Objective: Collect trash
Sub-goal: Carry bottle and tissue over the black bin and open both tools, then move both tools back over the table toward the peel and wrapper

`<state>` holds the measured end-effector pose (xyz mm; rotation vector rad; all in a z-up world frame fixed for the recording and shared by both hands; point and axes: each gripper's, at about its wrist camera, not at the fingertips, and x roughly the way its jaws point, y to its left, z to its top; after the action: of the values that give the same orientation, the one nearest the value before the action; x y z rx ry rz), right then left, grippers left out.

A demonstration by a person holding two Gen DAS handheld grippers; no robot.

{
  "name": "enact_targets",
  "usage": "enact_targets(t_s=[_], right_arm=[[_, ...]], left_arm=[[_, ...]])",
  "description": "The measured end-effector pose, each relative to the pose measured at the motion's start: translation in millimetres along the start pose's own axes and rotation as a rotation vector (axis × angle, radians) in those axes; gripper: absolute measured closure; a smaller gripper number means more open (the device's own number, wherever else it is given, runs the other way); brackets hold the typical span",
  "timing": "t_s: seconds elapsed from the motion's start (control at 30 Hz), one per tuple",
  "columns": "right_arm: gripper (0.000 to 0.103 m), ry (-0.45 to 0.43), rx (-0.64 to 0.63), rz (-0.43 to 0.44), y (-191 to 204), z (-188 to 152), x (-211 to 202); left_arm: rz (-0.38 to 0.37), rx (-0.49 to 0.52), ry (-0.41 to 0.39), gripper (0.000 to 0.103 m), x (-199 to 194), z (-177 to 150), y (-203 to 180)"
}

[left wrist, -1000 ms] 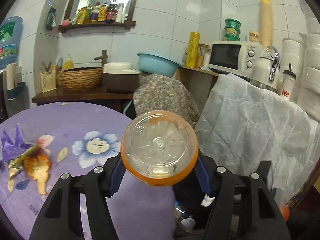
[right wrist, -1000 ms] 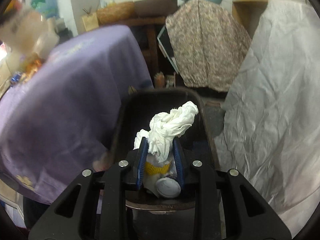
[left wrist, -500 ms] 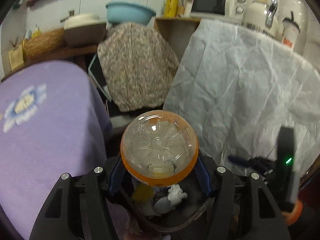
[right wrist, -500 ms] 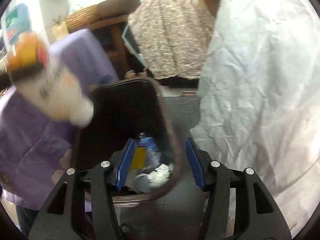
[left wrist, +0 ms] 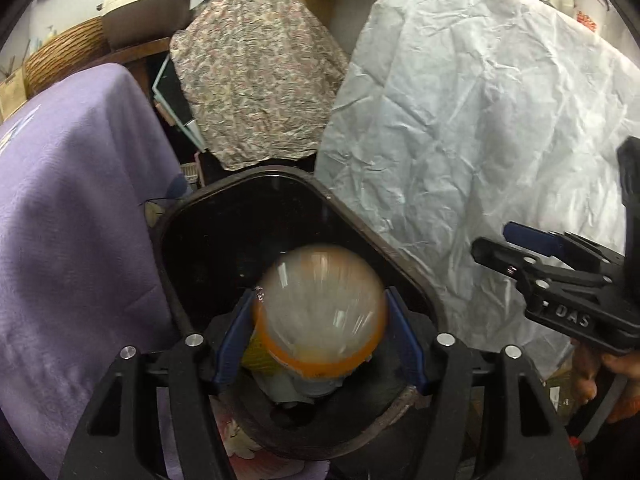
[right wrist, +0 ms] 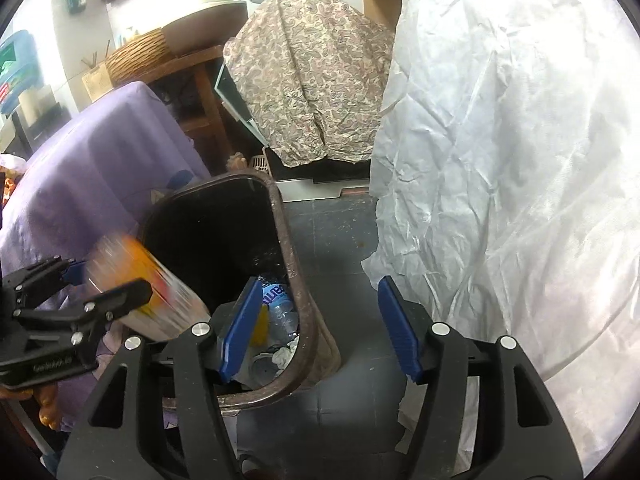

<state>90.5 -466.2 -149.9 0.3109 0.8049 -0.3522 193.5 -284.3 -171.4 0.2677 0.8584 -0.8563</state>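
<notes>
Below, in order of size: a crumpled white sheet [left wrist: 460, 128] fills the space ahead and to the right of both grippers, and a purple cloth [left wrist: 68, 220] drapes the worktop to their left. Directly beneath and ahead of the left gripper [left wrist: 320, 336] stands the dark trash bin [left wrist: 404, 276], mouth upward; in the right wrist view the same bin [right wrist: 288, 248] lies ahead and left, holding a clear water bottle [right wrist: 280, 300] and a white crumpled tissue [right wrist: 283, 356]. The orange-labelled plastic bottle [left wrist: 320, 312] sits between the left gripper's blue pads over the bin mouth, blurred; the jaws are opening, and a gap shows at the pads. The right gripper [right wrist: 318, 330] is empty, jaws opening, over the bin's near right rim and the grey floor [right wrist: 340, 248].
</notes>
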Motion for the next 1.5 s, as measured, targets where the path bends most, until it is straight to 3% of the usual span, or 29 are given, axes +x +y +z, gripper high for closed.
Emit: enact_targets(t_s=[0.1, 0.3, 0.43, 0.63, 0.77, 0.87, 1.13, 1.3, 1.5], right_arm=[[0.042, -0.001, 0.003, -0.001, -1, 1, 0], [0.042, -0.004, -0.002, -0.003, 1, 3, -1], [0.042, 0.004, -0.012, 0.011, 3, 6, -2], [0.040, -0.020, -0.035, 0.103, 31, 20, -13], [0.036, -0.048, -0.106, 0.195, 76, 39, -26], [0.035, -0.071, -0.181, 0.270, 115, 53, -37], [0.035, -0.050, -0.374, 0.482, 229, 82, -54], [0.035, -0.010, -0.495, 0.590, 306, 89, -64], [0.035, 0.049, -0.576, 0.677, 388, 91, -63]], left_arm=[[0.000, 0.019, -0.013, 0.026, -2, 0, -6], [0.009, 0.018, -0.016, 0.025, -10, -5, -8], [-0.026, -0.019, -0.038, 0.025, -29, -12, -5], [-0.038, -0.029, -0.131, 0.018, -90, -8, 2], [-0.017, -0.088, -0.207, 0.012, -137, -1, 23], [0.034, -0.106, -0.244, 0.011, -169, -2, 43], [0.279, -0.199, -0.297, 0.010, -238, -18, 130], [0.436, -0.294, -0.291, 0.010, -274, -47, 193], [0.533, -0.450, -0.306, 0.011, -318, -88, 271]])
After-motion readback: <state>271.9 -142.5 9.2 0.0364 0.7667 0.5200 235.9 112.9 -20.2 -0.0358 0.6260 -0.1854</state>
